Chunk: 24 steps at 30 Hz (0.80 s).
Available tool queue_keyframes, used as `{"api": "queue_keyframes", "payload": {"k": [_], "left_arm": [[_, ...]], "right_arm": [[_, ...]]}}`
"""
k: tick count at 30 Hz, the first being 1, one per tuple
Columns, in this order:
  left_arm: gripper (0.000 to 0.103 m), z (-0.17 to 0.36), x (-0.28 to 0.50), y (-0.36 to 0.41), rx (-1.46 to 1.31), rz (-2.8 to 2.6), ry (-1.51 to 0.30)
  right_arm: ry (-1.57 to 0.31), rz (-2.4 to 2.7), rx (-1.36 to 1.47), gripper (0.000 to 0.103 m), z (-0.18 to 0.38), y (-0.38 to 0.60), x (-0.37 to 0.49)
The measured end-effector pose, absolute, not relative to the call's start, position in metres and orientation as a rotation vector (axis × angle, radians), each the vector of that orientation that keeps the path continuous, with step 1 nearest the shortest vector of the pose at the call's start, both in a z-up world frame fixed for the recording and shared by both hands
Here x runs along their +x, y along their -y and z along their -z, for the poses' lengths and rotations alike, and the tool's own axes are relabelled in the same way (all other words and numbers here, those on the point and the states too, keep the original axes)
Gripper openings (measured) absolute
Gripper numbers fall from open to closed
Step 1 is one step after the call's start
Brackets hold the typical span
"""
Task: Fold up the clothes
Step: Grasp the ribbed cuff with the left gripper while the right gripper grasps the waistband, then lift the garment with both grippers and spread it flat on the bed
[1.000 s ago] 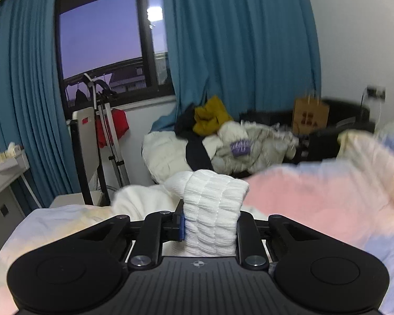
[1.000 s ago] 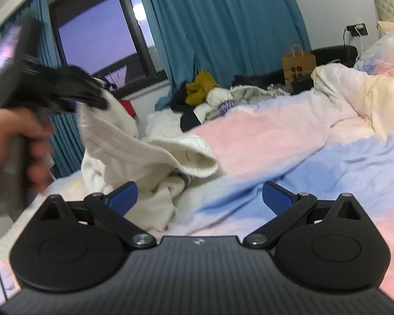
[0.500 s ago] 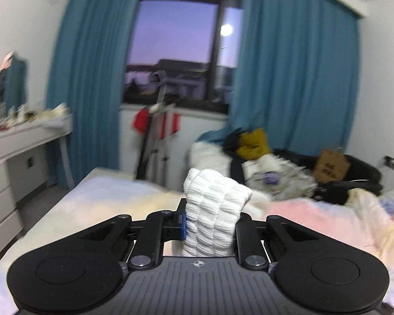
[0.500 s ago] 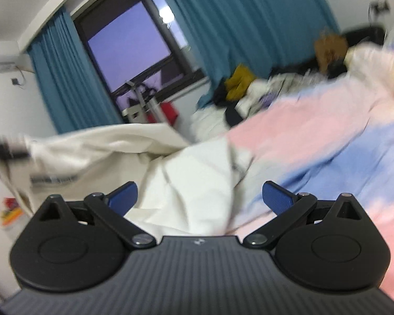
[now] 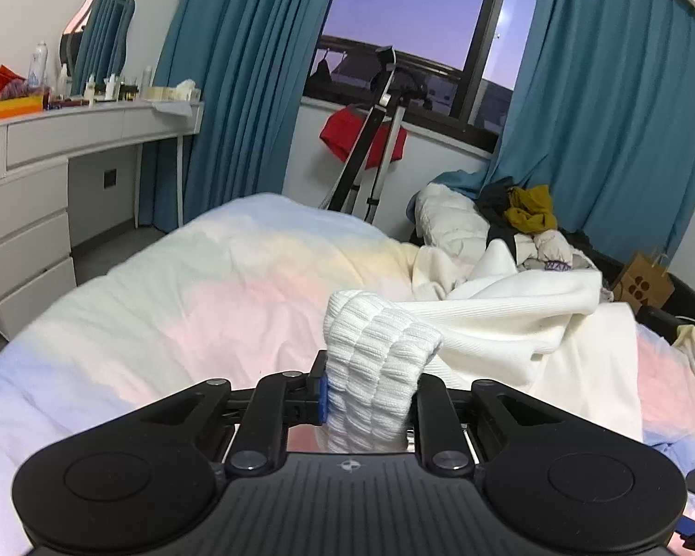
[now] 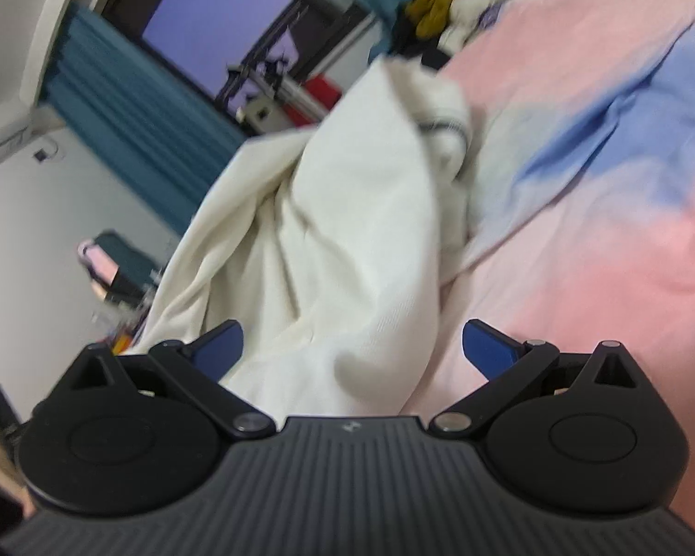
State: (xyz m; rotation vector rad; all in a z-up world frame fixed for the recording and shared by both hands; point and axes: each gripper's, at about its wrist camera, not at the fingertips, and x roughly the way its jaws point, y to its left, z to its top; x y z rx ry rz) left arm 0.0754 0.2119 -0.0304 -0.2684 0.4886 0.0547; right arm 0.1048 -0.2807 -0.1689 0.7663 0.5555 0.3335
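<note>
My left gripper is shut on the ribbed cuff of a white knit sweater. The sweater trails from the cuff to the right across the pastel bedspread. In the right wrist view the same white sweater hangs stretched in front of my right gripper. That gripper is open, with its blue pads on either side of the lower cloth and not clamped on it. The view is tilted and blurred.
A heap of other clothes lies beyond the bed's far end, under blue curtains. A white dresser with bottles stands at the left. A tripod stands by the window. A paper bag is at the right.
My left gripper has swung left and lowered with the cuff still in it, now looking over the bed toward the dresser. The sweater has been pulled out longer, and my right gripper has tilted, still open.
</note>
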Motion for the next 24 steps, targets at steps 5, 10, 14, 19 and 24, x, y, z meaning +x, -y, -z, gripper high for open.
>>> {"api": "queue_keyframes", "payload": {"k": [5,10,14,19,24], "left_arm": [[0.024,0.045,0.095,-0.211,-0.287,-0.053,-0.531],[0.027,0.052,0.109,-0.208,-0.293,-0.057,-0.559],[0.029,0.050,0.112,-0.203,-0.283,-0.061,-0.564],[0.039,0.049,0.108,-0.201,-0.296,-0.066,-0.586],[0.062,0.043,0.094,-0.200,-0.303,-0.064,-0.593]], "right_arm": [[-0.679,-0.406,0.804,0.081,0.185,0.258,0.119],[-0.826,-0.499,0.856,0.079,0.202,0.229,0.119],[-0.857,-0.544,0.854,0.080,0.201,0.214,0.113],[-0.860,-0.541,0.762,0.061,0.200,0.197,0.122],[-0.840,-0.509,0.748,0.035,0.190,0.197,0.117]]}}
